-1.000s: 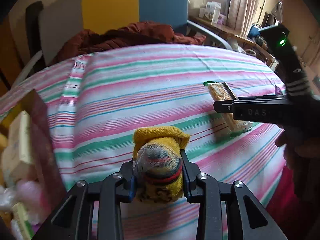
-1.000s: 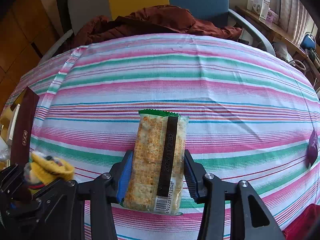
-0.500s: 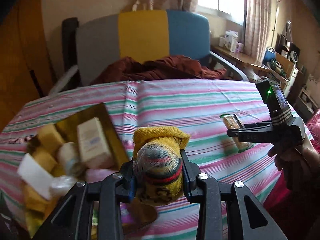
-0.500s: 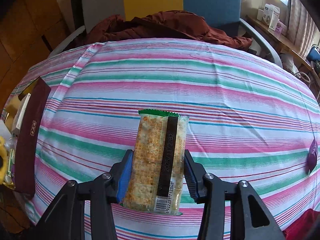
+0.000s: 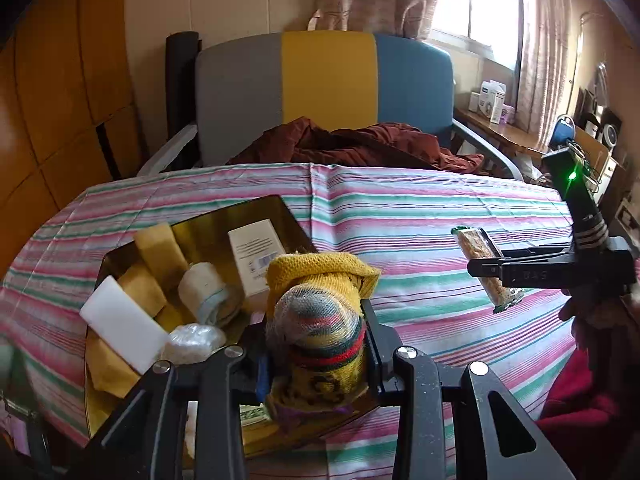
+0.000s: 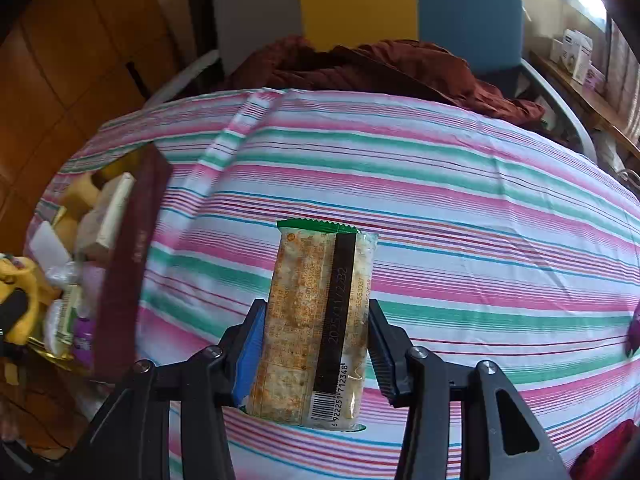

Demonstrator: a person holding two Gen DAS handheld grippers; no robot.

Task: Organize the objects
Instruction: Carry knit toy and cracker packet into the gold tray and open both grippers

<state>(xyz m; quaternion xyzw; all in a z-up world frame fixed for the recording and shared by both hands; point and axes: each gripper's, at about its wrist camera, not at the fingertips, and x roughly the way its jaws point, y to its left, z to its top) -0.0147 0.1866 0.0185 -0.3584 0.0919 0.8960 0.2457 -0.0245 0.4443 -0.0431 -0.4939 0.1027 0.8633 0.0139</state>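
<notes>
A striped tablecloth [image 6: 460, 208] covers the table under both claws and is almost bare ahead of the right one, which suggests the loose things are being gathered into one container. That container, a gold-lined box [image 5: 224, 220] with dark maroon outer walls, lies just ahead of and below the left gripper [image 5: 316, 344], to its left side. It already holds a white carton, yellow sponge-like blocks, a white slab and a rolled cloth, packed close together.

The left gripper clamps a rolled yellow sock [image 5: 320, 316] with red and green bands, its pads pressing both flanks so the bundle stays rolled; it hangs over the box's near edge, probably to be dropped in.

The right gripper [image 6: 316, 344] pinches a cracker packet [image 6: 320, 320] by its lower half, long edge pointing away from the claw, held clear of the cloth. The box sits well off to its left, so this packet likely waits its turn.
</notes>
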